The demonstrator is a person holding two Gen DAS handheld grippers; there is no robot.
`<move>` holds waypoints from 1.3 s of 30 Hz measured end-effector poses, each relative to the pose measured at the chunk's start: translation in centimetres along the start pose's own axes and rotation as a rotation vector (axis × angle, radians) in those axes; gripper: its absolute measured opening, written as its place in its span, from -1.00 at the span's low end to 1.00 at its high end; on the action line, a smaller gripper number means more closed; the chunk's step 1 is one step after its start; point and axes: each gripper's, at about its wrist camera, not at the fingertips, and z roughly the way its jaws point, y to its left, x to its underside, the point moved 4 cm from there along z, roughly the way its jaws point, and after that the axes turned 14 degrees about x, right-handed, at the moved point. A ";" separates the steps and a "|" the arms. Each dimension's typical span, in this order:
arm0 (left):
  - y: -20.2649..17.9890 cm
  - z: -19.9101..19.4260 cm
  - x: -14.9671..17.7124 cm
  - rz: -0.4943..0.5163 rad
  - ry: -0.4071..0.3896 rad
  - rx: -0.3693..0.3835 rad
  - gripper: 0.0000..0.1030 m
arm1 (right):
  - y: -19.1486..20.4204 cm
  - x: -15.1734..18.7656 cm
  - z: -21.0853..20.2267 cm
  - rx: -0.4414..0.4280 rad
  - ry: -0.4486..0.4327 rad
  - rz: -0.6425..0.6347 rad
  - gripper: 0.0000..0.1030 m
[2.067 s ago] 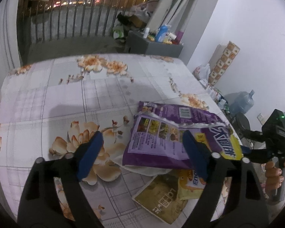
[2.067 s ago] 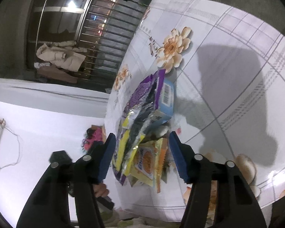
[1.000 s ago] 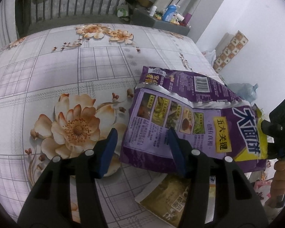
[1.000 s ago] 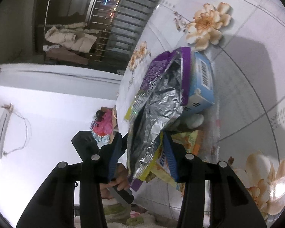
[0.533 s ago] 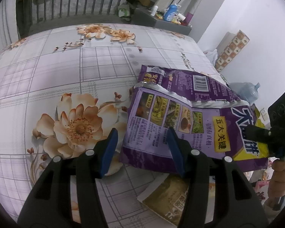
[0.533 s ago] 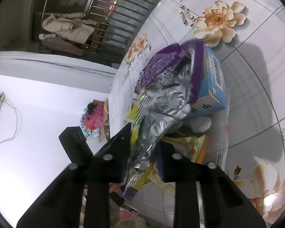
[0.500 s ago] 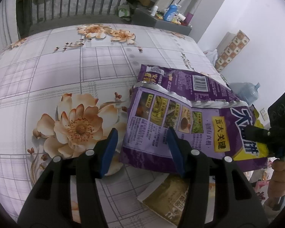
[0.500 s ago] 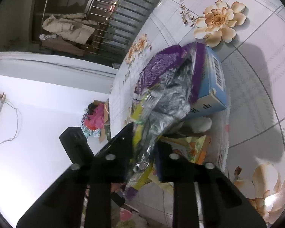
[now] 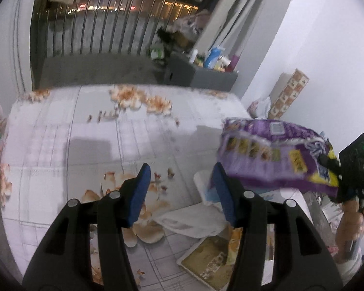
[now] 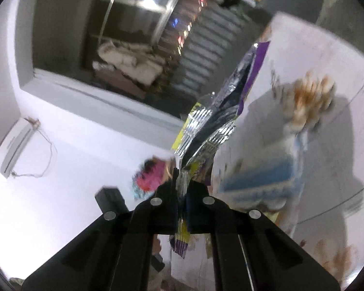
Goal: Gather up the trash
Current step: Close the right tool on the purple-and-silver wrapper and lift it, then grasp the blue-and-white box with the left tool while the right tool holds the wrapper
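Note:
A purple snack bag (image 9: 271,155) hangs above the table's right side. My right gripper (image 9: 327,163) holds it by its yellow end, with a hand on the handle below. In the right wrist view the right gripper (image 10: 182,194) is shut on the bag's crumpled edge, and the bag's (image 10: 218,121) silver lining points away from me. My left gripper (image 9: 182,191) stands open over the floral tablecloth (image 9: 85,133), with nothing between its blue pads. Under the lifted bag lie white paper (image 9: 194,220), a blue box (image 10: 262,177), a brown packet (image 9: 206,264) and an orange packet (image 9: 235,245).
A grey cabinet (image 9: 206,77) with bottles on it stands behind the table's far right corner, before a balcony railing (image 9: 97,24). A patterned box (image 9: 288,92) leans on the right wall. The table's right edge runs close by the trash pile.
The right gripper closed on the purple bag's edge and lifted it up and right off the pile. The left gripper rose and drew back, and the white paper and blue box came into view.

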 end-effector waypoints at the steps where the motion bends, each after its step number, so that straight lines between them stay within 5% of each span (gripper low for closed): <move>1: -0.3 -0.1 -0.1 0.010 -0.002 0.003 -0.03 | -0.3 -0.5 -1.2 -0.002 -0.033 0.003 -0.91; 14: -4.3 3.3 2.2 0.082 0.114 0.104 -0.02 | -6.5 -1.9 -9.6 0.071 -0.230 0.114 -0.91; 17: -5.8 4.5 2.2 0.141 0.153 0.139 0.17 | -7.9 -1.3 -10.3 0.095 -0.239 0.141 -0.91; 22: -8.9 8.4 1.9 0.337 0.291 0.203 0.58 | -9.9 -0.8 -10.9 0.122 -0.235 0.167 -0.91; 29: -10.8 15.3 2.2 0.602 0.493 0.203 0.63 | -11.7 -0.4 -11.9 0.152 -0.211 0.169 -0.91; 35: -11.1 19.5 3.0 0.723 0.648 0.226 0.67 | -13.4 0.3 -12.5 0.165 -0.175 0.189 -0.91; 39: -11.1 21.2 3.1 0.718 0.710 0.251 0.71 | -14.2 0.5 -12.3 0.154 -0.162 0.218 -0.91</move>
